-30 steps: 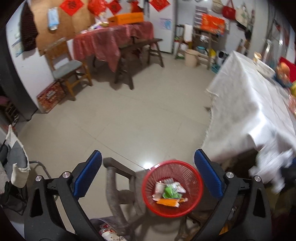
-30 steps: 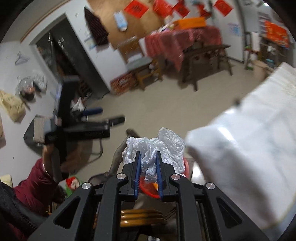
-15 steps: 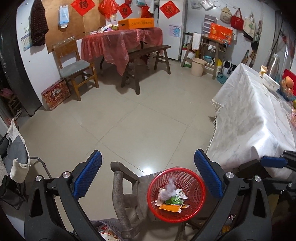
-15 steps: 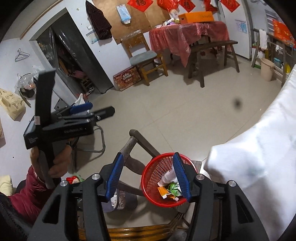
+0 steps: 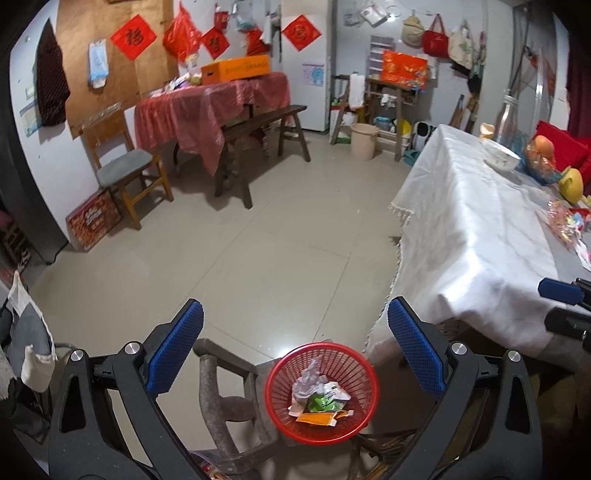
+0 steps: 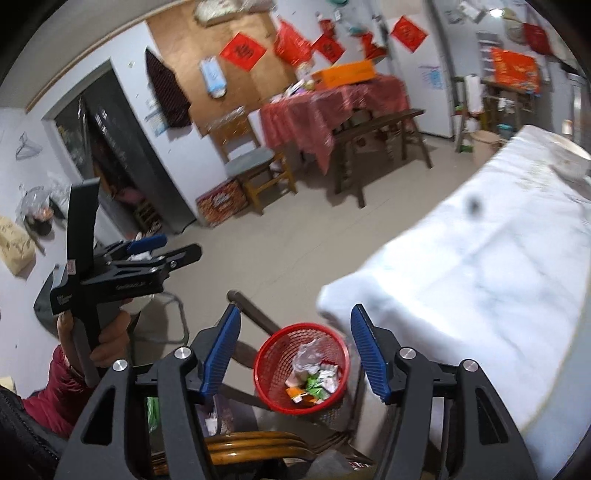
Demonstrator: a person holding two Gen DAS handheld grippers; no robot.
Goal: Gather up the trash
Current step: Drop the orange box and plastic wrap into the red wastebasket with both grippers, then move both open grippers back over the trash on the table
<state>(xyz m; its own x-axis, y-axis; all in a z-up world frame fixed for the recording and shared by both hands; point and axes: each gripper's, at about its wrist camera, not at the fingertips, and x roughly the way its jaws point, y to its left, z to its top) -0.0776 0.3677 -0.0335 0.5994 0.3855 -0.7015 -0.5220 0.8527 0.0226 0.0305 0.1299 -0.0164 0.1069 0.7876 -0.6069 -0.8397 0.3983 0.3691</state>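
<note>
- Round red plastic mesh basket (image 5: 322, 391), near floor: crumpled white plastic film (image 5: 308, 378), paper wrappers.
- Left gripper (image 5: 295, 356): ribbed blue pads wide apart, empty.
- Right gripper (image 6: 295, 350): likewise wide, empty.

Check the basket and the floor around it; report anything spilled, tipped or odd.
Nothing stands out. The red basket sits upright on a seat with the crumpled plastic and wrappers inside; no trash shows on the floor nearby.

We're in a lived-in family room: tiled floor (image 5: 258, 258), a table under a red cloth (image 5: 207, 107) with a wooden bench (image 5: 258, 125) and chair (image 5: 125, 166), red paper charms (image 5: 133, 36) on the wall, bags hung on hooks (image 5: 436, 33), a white-clothed table (image 5: 480, 221).
</note>
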